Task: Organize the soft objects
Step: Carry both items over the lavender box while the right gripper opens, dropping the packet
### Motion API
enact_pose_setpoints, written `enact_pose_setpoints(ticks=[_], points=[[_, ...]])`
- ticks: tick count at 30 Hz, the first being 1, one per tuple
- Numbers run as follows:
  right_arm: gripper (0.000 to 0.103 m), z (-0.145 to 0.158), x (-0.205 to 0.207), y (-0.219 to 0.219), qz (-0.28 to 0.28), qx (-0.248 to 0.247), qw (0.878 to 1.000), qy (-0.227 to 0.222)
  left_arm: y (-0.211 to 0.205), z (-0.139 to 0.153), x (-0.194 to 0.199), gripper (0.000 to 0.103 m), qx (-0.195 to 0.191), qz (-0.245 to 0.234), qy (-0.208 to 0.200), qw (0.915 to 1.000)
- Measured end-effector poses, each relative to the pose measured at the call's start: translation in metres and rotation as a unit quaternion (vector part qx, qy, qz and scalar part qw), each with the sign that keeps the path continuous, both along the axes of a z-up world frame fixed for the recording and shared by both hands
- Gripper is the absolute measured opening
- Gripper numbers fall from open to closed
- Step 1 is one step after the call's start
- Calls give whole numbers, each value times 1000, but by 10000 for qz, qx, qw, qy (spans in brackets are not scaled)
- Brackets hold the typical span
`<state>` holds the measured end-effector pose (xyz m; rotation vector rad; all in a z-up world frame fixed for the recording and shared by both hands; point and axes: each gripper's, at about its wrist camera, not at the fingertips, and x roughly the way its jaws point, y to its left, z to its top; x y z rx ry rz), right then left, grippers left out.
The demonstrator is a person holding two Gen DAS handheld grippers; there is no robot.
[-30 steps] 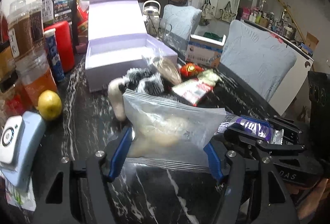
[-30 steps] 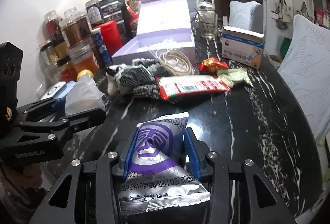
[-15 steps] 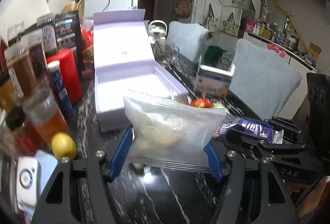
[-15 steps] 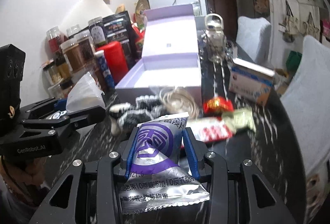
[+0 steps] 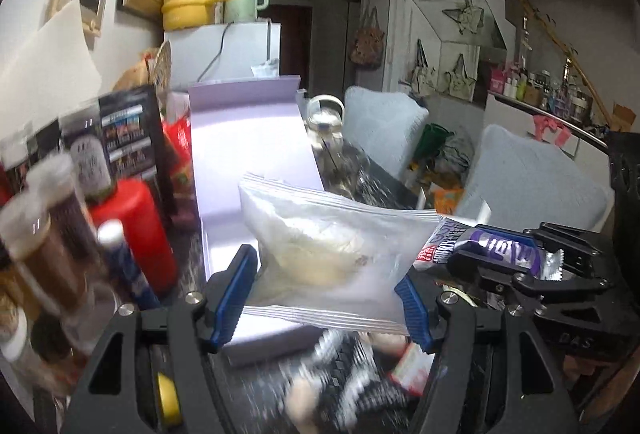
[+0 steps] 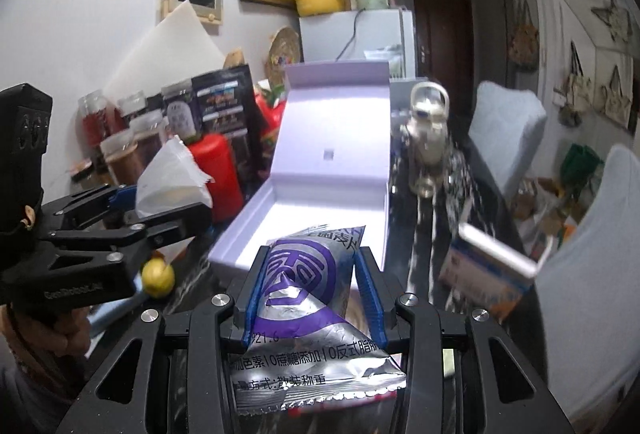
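The left gripper (image 5: 326, 300) is clamped on a clear zip bag (image 5: 332, 254) holding a pale soft lump, the blue fingers (image 5: 234, 292) pressing its two sides. The bag hangs in front of the open lilac box (image 5: 248, 154), at 12 o'clock from the gripper. The right gripper (image 6: 312, 288) is clamped on a silver-and-purple snack packet (image 6: 308, 298) (printed text runs across its lower half), held upright just short of the box's near wall (image 6: 228, 254). In the left view that packet shows at 3 o'clock beside the bag. A red canister (image 5: 136, 230) and brown-filled jars (image 5: 40, 246) stand at 9 o'clock of the box. A lemon (image 6: 158, 278) lies on the dark marbled table (image 6: 420, 234), below the left gripper. A black-and-white knitted item (image 5: 344, 386), blurred, lies under the bag.
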<state>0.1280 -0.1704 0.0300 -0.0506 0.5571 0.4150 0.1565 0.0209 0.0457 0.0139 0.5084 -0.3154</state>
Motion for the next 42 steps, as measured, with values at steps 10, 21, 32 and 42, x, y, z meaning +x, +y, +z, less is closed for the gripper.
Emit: enact_pose_setpoints(ticks=[10,21,32,42], points=[[41,36,64,18,163,92,9992,-348,10,28,65,66,28,389,-350,9986],[41,25,130,30,130,349,9992,-129,34,-7,130,66,98,1071,60,9942],[41,-30,174,42,64,80,9970,763,26,-61,170,66,473,1182,846,9882],[41,-65,200,42,-273,-156,9922,1206,24,-102,195,66,735,1322,1498,9771]])
